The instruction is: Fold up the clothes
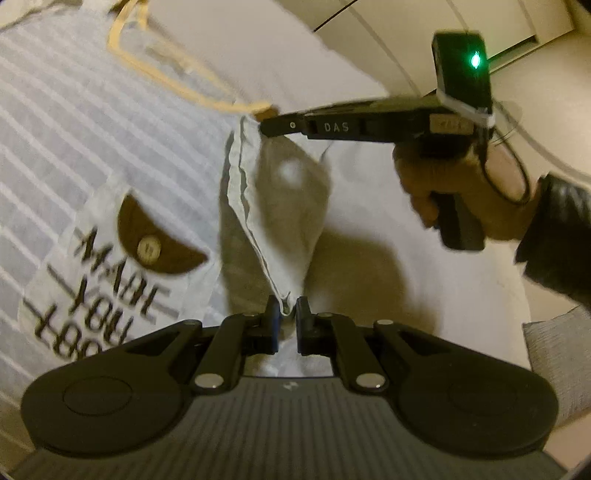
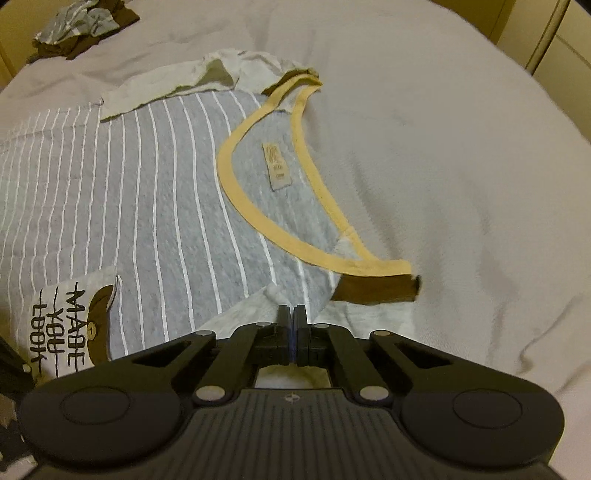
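The shirt (image 2: 155,192) is spread flat on a bed (image 2: 461,147), collar (image 2: 280,243) toward the right gripper (image 2: 291,314). The left gripper (image 1: 287,308) is clamped on the sleeve (image 1: 258,206) hem, which is lifted. The right gripper is closed at the sleeve's shoulder end; cloth seems pinched, but not 100% sure. The fabric is judged thin, soft, light and floppy, so hem and seam are the best places for a hold. The bed cover is pale and soft. More clothes (image 2: 81,26) lie approx. at the far corner. Cupboards are seen behind.
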Motion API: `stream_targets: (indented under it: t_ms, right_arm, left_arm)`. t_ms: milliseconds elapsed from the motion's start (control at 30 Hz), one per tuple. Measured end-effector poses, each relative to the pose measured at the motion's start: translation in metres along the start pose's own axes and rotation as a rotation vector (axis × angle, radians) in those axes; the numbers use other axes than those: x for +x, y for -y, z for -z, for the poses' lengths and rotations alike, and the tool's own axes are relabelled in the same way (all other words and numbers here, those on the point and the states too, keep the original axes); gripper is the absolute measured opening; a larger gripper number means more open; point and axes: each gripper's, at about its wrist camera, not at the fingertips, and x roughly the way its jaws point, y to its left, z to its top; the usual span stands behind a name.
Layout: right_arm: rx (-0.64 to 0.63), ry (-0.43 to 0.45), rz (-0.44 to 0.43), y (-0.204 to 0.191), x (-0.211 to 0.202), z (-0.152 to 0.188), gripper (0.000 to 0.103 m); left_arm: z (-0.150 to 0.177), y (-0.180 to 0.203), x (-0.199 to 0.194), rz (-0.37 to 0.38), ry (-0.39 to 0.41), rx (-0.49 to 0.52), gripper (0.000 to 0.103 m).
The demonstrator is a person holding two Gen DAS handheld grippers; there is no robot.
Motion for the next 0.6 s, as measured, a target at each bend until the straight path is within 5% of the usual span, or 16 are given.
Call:
stream_targets:
  t_ms: [167,333,467,600]
  right_arm:
    - [0.134,0.093,0.077,0.016,-0.021,-0.002,0.000]
    - [0.130,0.062,0.097,0.015,-0.004,0.003,0.000]
    - [0.233,0.117,0.140,0.018,-0.018,0.016,0.013]
    - [0.369,0.171,0.150,0.009,-0.047,0.041,0.014]
  left_arm:
    - [-0.007,-0.018,0.004,-0.048,-0.019,-0.029,0.005]
    - [-0.004,-0.031,0.013,-0.073,-0.064,-0.040,0.005]
    - [-0.004,-0.030,0.011,-0.073,-0.055,-0.041,0.006]
    - [-0.002,-0.026,0.005,-0.074,-0.051,-0.024,0.006]
